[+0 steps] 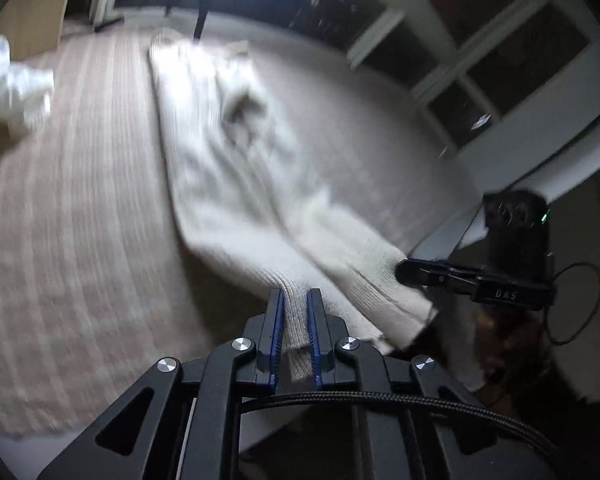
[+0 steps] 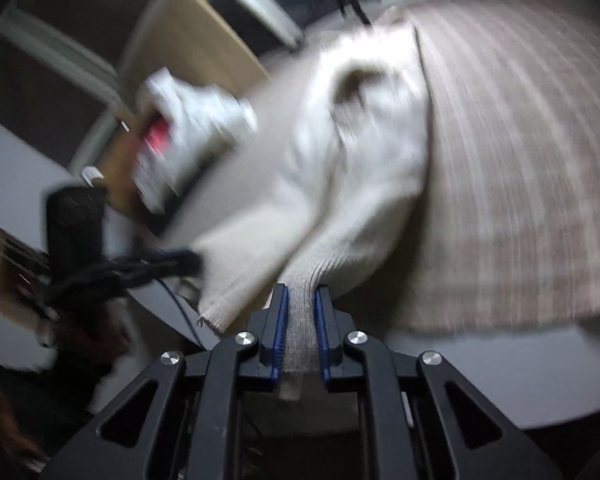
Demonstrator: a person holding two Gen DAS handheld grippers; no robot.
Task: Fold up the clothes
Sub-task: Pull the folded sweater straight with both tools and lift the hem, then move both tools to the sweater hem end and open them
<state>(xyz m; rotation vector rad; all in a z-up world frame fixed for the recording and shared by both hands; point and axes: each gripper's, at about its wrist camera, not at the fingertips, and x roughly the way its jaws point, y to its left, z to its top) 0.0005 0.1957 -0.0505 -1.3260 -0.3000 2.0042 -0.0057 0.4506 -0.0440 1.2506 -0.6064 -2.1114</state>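
Because each tool has bitten onto the ribbed hem of the cream knit sweater, the garment is raised at its near edge while the rest of it trails away across the striped cloth that covers the round tabletop. The left tool has its blue pads nearly together, with a narrow bunch of ribbed knit pinched between them; the right tool is closed the same way on its own bunch of the hem, as its own camera shows. In the left camera's view the right tool appears from the side as a dark clamp at the sweater's other corner, so the two grips sit apart along the same edge. That placement reads as deliberate: holding both hem corners keeps the edge spread, so the lower part can probably be carried up and over toward the neckline, which lies at the far end with its opening visible. The far part of the sweater seems to rest on the cloth, though blur makes the exact line of contact hard to tell. By count there are two tools, both gripping; one sweater in hand; and one further pale garment, crumpled at the left edge of the cloth, well apart from the sweater and not yet folded. A blurred white and red object also lies beyond the sweater in the right camera's view; I cannot tell what it is.
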